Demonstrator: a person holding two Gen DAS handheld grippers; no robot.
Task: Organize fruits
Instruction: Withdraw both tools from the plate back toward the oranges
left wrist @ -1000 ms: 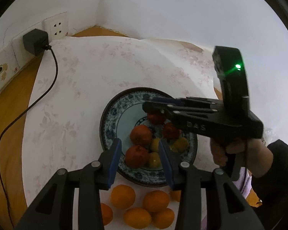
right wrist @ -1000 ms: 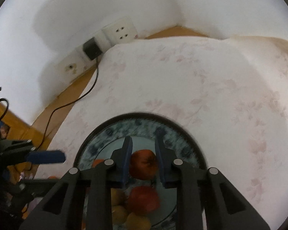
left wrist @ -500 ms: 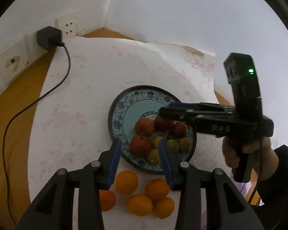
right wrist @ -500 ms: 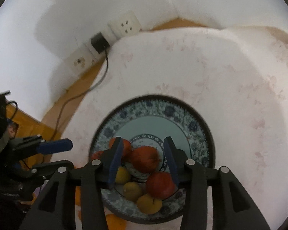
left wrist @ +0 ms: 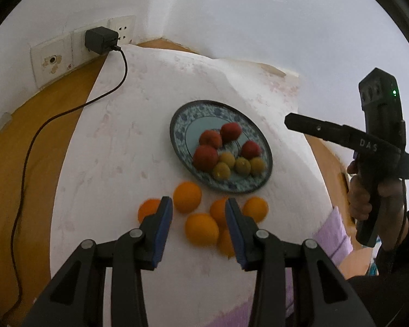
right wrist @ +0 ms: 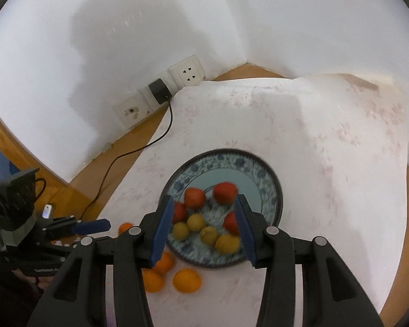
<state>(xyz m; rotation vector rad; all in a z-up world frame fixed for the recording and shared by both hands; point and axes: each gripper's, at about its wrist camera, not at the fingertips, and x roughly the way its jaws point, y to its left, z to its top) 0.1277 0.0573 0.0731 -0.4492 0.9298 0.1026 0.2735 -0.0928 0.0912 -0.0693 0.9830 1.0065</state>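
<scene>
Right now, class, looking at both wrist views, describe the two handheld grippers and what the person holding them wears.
Both the left gripper and right gripper are matte black, with angular linkage arms, silver pivot bolts and blue finger pads. Seen side on, the right gripper carries white lettering, a pistol handle, a boxy top unit with a green light and a thin black cable. The sleeve is black.

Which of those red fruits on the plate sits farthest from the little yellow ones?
The red fruit at the back of the plate, farthest from the yellow fruits; the other three reds lie closer to them.
</scene>
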